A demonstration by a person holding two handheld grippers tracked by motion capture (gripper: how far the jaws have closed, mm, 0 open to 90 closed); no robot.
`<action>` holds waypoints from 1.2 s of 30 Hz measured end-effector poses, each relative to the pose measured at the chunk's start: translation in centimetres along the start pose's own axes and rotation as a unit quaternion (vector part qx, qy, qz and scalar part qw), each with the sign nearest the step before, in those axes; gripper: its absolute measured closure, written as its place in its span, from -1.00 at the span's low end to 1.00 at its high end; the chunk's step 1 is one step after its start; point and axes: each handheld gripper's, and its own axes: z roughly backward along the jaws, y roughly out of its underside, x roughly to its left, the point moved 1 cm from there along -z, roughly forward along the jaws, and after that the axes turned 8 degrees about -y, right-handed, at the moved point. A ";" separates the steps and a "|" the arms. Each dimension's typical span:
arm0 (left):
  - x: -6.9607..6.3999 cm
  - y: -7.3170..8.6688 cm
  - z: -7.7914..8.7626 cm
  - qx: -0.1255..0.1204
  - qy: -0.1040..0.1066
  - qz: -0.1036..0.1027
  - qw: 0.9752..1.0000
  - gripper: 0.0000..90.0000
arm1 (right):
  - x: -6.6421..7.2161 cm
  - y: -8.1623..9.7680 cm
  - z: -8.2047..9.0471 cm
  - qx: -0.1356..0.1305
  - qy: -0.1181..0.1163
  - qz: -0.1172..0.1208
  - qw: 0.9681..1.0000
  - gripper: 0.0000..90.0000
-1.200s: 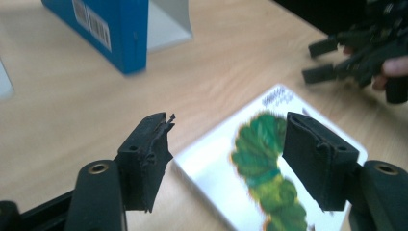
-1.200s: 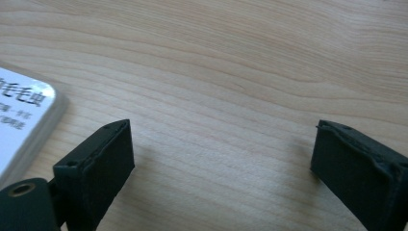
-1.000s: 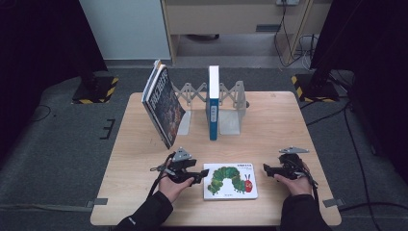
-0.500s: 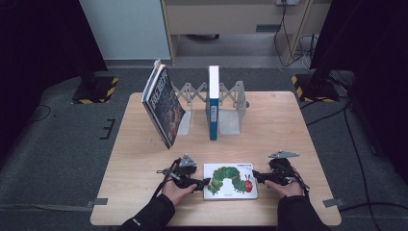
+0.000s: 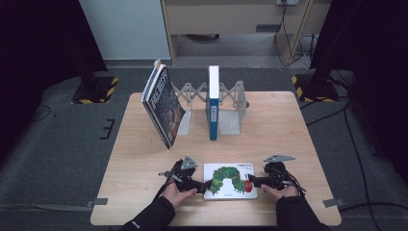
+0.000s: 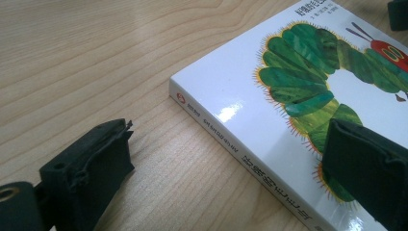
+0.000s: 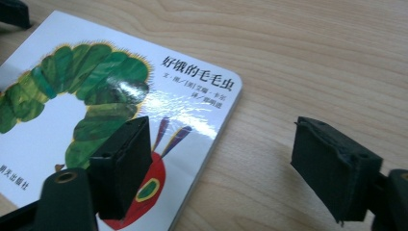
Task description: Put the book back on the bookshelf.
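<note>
Both hands close in on the caterpillar book [image 5: 230,181] lying flat on the tabletop [image 5: 288,125]. The left hand-held gripper [image 5: 206,185] sinks toward the book's left edge, and its jaws have just been opening; they now straddle the spine, one over the cover, one over bare wood. The right hand-held gripper [image 5: 250,183] slides in from the right to the book's right edge; its jaws have just been closing, still apart, with the book's corner between them.

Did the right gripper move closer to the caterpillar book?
Yes. The right gripper slid left across the table to the caterpillar book, whose place is unchanged. Its jaws have just been closing; one now hangs over the book's right edge.
</note>
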 end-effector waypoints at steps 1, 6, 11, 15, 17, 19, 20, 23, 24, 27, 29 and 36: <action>0.0 0.0 0.0 0.000 0.000 0.000 1.000 -0.96 | 0.2 0.0 -0.1 0.003 -0.002 0.002 1.000 -0.46; 0.0 0.0 0.0 0.000 0.002 0.000 1.000 -0.98 | 0.5 0.0 -0.5 0.009 -0.014 0.004 1.000 -0.32; -0.3 -0.3 0.5 0.023 -0.002 0.011 1.000 -0.85 | 0.8 -0.2 -1.0 0.008 -0.040 0.005 0.999 -0.20; -1.3 -0.3 0.9 0.030 0.006 0.009 0.999 -0.60 | 0.9 -0.2 -1.2 0.014 -0.045 -0.002 0.999 -0.16; -1.7 -0.4 0.8 0.030 0.013 0.011 0.999 -0.55 | 0.8 -0.2 -1.2 0.015 -0.046 -0.006 0.999 -0.15; -2.0 -0.4 0.8 0.031 0.018 0.011 0.999 -0.53 | 0.8 -0.2 -1.2 0.015 -0.048 -0.009 0.999 -0.14; -2.2 -0.3 0.7 0.031 0.022 0.012 0.999 -0.52 | 0.8 -0.1 -1.2 0.015 -0.050 -0.010 0.999 -0.14; -2.4 -0.4 0.7 0.031 0.027 0.013 0.999 -0.46 | 0.7 -0.1 -1.4 0.019 -0.053 -0.015 0.998 -0.11; -2.4 -0.4 0.6 0.032 0.027 0.010 0.999 -0.48 | 0.7 -0.1 -1.4 0.019 -0.053 -0.014 0.998 -0.12; -2.3 -0.4 0.6 0.032 0.031 0.011 0.999 -0.51 | 0.6 -0.2 -1.2 0.012 -0.060 -0.022 0.998 -0.12; -2.3 -0.4 0.6 0.031 0.033 0.012 0.999 -0.52 | 0.6 -0.3 -1.1 0.005 -0.064 -0.025 0.998 -0.12; -2.3 -0.5 0.4 0.030 0.033 0.005 0.999 -0.58 | 0.5 -0.5 -1.0 -0.001 -0.074 -0.034 0.997 -0.13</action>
